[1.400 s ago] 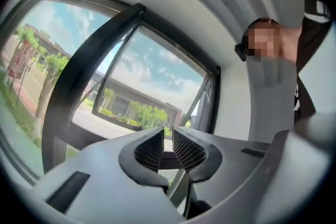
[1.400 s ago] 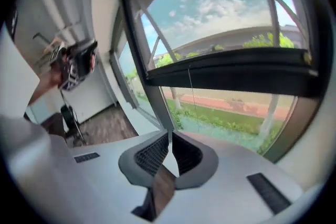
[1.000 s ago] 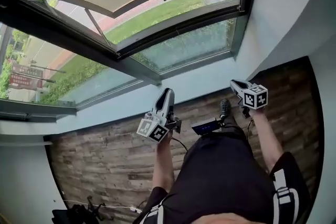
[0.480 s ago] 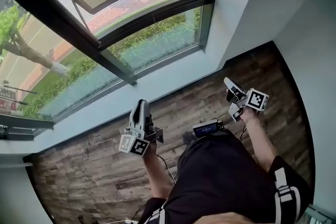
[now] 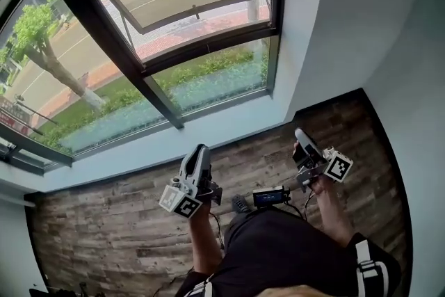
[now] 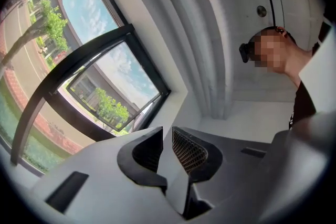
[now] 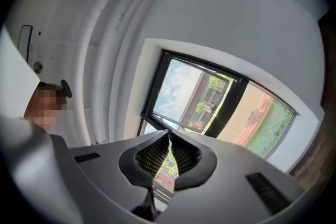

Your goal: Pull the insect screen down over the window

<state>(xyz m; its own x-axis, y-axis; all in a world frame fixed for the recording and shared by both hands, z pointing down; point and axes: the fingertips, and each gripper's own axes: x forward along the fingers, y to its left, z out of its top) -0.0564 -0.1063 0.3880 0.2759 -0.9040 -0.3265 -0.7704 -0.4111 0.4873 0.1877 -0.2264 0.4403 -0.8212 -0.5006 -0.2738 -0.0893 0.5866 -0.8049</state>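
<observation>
The black-framed window (image 5: 115,38) fills the upper left of the head view, and its glass sash (image 5: 195,10) is tilted open outward. No insect screen shows over the glass. My left gripper (image 5: 201,148) is held low over the floor, short of the sill, pointing at the window. Its jaws stand a narrow gap apart with nothing between them (image 6: 167,131). My right gripper (image 5: 299,132) hangs to its right at the same height, jaw tips touching and empty (image 7: 168,134). The window (image 7: 210,97) lies beyond the right gripper's tips.
A white sill (image 5: 208,129) runs under the window. Wood plank floor (image 5: 104,219) lies below it. White walls (image 5: 361,24) close the right side. A small black device (image 5: 271,197) with a cable sits at the person's waist, between the two arms.
The head view has swung, so more of the window and its upright frame shows. Both grippers stay low in front of the person, empty, and have shifted only slightly.
</observation>
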